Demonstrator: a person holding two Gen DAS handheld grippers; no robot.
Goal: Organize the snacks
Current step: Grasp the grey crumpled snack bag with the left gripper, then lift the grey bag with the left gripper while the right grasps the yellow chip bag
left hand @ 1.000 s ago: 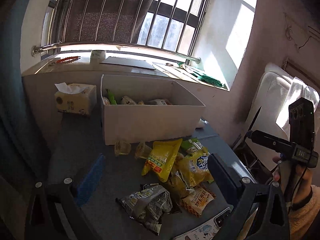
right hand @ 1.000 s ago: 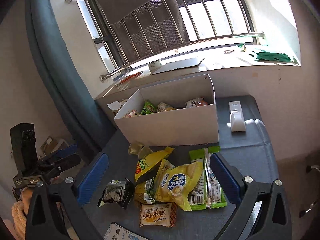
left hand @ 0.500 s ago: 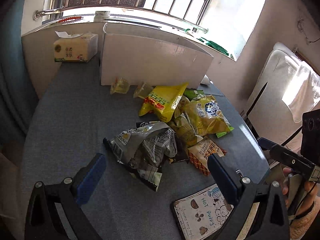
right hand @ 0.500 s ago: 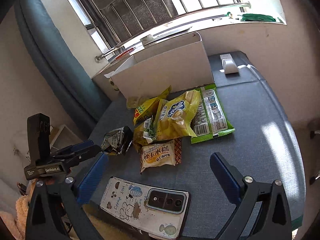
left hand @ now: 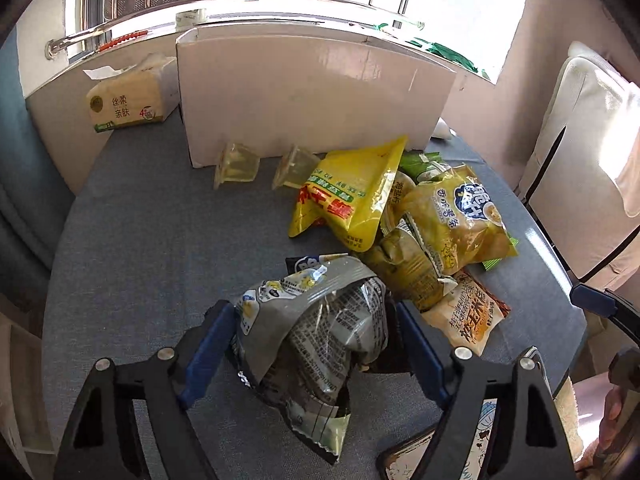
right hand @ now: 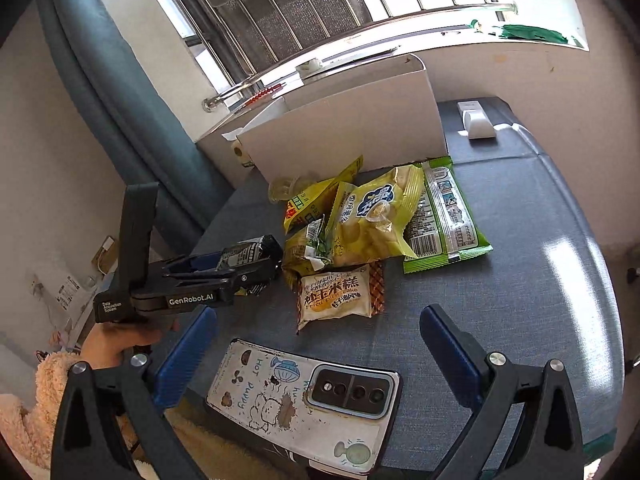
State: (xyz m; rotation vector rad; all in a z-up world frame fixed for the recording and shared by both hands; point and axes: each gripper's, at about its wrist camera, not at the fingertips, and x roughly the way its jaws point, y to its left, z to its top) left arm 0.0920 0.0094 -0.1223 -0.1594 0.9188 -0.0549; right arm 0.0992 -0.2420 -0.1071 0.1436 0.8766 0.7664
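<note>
Crinkled grey foil snack bag sits clamped in my left gripper; my right gripper gapes apart; tall white cardboard box at twelve o'clock hides its contents.

- Left gripper pads flank the grey snack bag on the blue table.
- White box behind the snack pile.

Snack packs looking glossy, table cloth-like, matt.
Grey snack bag showing crinkly shiny foil/plastic; white box w/ smooth, slightly glossy card; table wearing matt blue woven fabric; gripper pads looking matt plastic.
</note>
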